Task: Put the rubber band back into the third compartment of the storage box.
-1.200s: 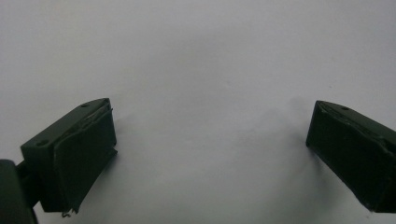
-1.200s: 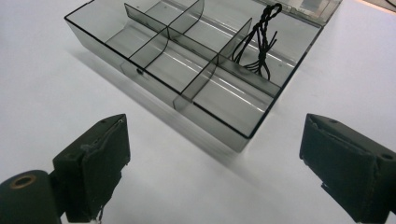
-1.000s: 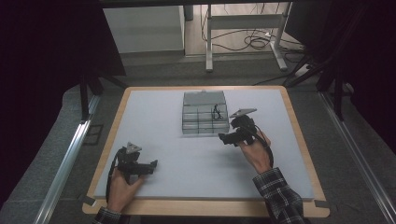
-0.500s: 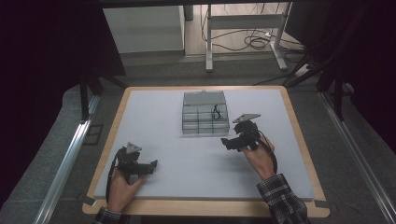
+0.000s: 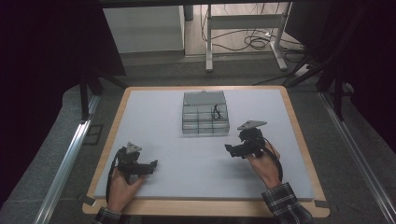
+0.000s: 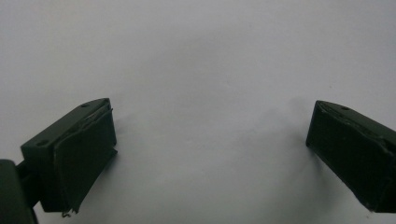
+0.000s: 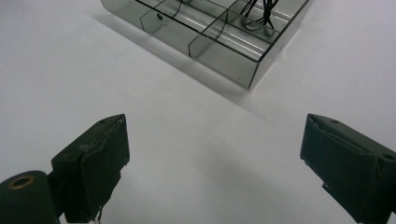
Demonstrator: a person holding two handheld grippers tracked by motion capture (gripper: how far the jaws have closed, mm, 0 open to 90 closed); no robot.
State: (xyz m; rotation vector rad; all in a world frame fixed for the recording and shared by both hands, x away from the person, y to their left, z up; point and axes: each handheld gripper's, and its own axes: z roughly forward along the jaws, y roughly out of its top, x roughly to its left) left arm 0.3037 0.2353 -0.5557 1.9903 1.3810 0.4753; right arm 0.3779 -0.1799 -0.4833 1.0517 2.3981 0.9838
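Evidently withdrawn: high view puts right gripper (image 5: 229, 150) nearer the person than 1 second ago, clear of the compartment box (image 5: 205, 119); black cable (image 5: 216, 112) lying in a right-hand compartment. Left gripper (image 5: 153, 164) unmoved on white table (image 5: 177, 154). Left gripper view: jaws wide apart, nothing held. Right gripper view: jaws wide, empty; box (image 7: 205, 35) ahead. Placement judged complete.

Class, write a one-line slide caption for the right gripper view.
Open right gripper above the white table, near the clear compartment box.
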